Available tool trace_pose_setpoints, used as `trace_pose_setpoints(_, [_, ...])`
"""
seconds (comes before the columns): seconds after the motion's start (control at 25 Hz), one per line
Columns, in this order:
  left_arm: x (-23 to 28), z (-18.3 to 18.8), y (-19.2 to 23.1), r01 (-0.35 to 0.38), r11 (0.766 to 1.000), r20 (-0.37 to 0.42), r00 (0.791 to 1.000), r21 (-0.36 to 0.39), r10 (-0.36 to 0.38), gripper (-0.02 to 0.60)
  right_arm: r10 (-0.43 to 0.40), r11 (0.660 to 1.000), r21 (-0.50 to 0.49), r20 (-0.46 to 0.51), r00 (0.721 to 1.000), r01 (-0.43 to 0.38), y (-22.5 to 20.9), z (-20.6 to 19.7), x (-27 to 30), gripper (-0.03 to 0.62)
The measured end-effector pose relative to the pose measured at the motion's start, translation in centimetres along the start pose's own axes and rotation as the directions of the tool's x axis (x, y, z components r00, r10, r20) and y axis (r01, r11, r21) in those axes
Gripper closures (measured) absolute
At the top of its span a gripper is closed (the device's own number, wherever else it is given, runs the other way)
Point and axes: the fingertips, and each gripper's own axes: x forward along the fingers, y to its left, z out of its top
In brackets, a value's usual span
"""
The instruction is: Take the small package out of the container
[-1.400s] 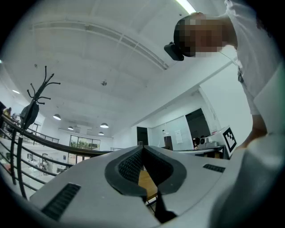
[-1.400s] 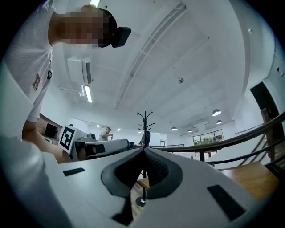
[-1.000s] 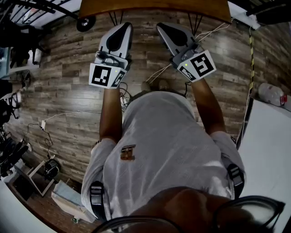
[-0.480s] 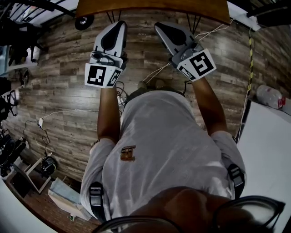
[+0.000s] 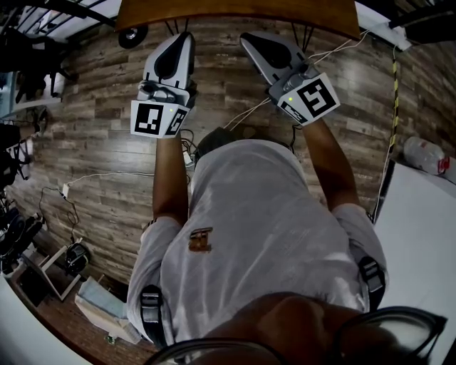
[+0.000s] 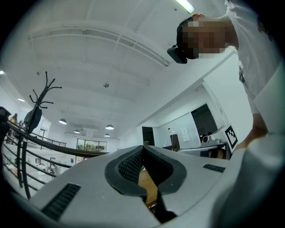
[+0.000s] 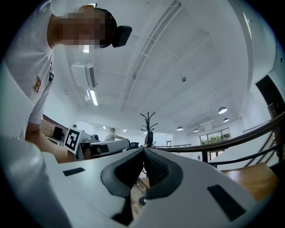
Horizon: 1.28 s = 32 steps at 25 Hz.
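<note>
text: none legible; shirt emblem (image 5: 200,239): too small to read

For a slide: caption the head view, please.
Person holds left gripper and right gripper, both shut, above a wood floor near a table.

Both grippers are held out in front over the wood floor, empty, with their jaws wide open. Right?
Not the jaws: the left gripper and right gripper are both shut, tips meeting on nothing, as the two gripper views show. They are held out over the wood floor, empty.
</note>
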Motion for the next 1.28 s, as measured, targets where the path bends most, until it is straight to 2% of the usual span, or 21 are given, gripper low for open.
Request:
trace_pose_setpoints(0.32, [0.6,1.0,-0.1,-0.018,1.000,0.016,1.000,0.010,0.018,0.563,0.012,1.000,0.001,-0.010,1.000,-0.012,-0.5,0.2,-0.5,0.562])
trace_pose_setpoints(0.76, [3.5,-0.1,3.0,-0.021,1.000,0.040,0.999,0.018,0.020,0.563,-0.004,1.000,-0.011,-0.017,1.000,0.004,-3.9,-1.0,1.7,0.562])
trace_pose_setpoints(0.96, [6.4,-1.4,6.3,-0.010,1.000,0.037,0.999,0.012,0.010,0.563,-0.011,1.000,-0.011,-0.022,1.000,0.011,-6.9,-1.8,4.8,0.562])
trace_pose_setpoints(1.28, [12.2,-3.7,14.4,0.017,1.000,0.024,1.000,0.008,-0.017,0.563,-0.045,0.999,-0.007,-0.040,0.998,0.044,-13.1,-3.6,12.1,0.562])
